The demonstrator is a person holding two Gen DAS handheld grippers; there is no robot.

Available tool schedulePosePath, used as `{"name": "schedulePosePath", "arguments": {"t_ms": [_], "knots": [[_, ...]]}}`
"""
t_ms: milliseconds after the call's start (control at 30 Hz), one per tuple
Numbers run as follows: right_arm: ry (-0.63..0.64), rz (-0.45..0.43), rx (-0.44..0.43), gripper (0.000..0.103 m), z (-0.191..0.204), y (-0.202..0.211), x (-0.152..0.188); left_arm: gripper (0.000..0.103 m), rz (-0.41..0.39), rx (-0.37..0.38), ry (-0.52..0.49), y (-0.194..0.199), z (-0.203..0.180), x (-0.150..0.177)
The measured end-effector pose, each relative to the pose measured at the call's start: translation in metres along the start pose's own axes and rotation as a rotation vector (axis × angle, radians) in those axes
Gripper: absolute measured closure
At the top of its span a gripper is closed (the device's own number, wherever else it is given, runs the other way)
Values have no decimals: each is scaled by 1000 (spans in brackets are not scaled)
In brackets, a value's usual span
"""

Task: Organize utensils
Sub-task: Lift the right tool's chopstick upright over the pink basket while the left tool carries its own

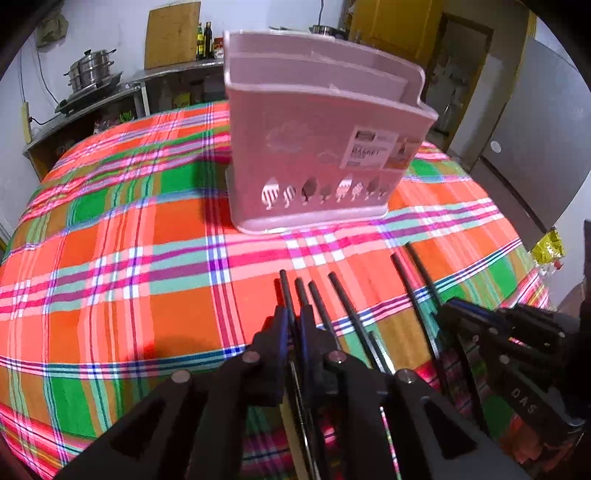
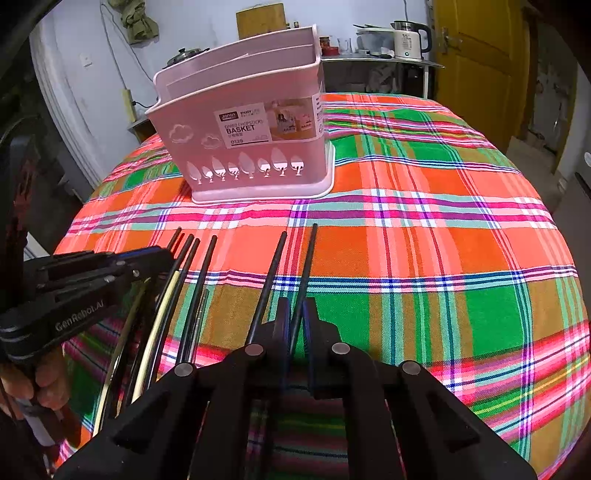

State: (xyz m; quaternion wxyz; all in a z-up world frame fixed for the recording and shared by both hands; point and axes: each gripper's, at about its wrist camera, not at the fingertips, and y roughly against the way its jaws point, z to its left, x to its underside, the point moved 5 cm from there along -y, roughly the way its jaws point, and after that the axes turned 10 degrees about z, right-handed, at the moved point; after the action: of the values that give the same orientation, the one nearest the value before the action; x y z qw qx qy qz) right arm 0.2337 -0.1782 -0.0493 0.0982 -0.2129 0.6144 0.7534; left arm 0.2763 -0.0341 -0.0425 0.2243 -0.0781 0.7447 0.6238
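A pink chopstick basket stands upright on the plaid tablecloth; it also shows in the right wrist view. Several black chopsticks lie in a row on the cloth in front of it. My left gripper is shut on one black chopstick at the left of the row. My right gripper is shut on a black chopstick, with another chopstick just left of it. The other gripper appears at each view's edge: the right gripper and the left gripper.
The round table's plaid cloth spreads to the left and behind the basket. A shelf with steel pots and a wooden board stand at the back wall. A kettle sits on a far counter beside a yellow door.
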Motion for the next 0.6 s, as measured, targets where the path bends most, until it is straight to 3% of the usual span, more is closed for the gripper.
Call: {"name": "schedulePosePath", "arguments": {"t_ms": [600], "knots": [[38,-174,-61,98,13,76,-15,98,-221,50,-42,123,-12,-22]]}}
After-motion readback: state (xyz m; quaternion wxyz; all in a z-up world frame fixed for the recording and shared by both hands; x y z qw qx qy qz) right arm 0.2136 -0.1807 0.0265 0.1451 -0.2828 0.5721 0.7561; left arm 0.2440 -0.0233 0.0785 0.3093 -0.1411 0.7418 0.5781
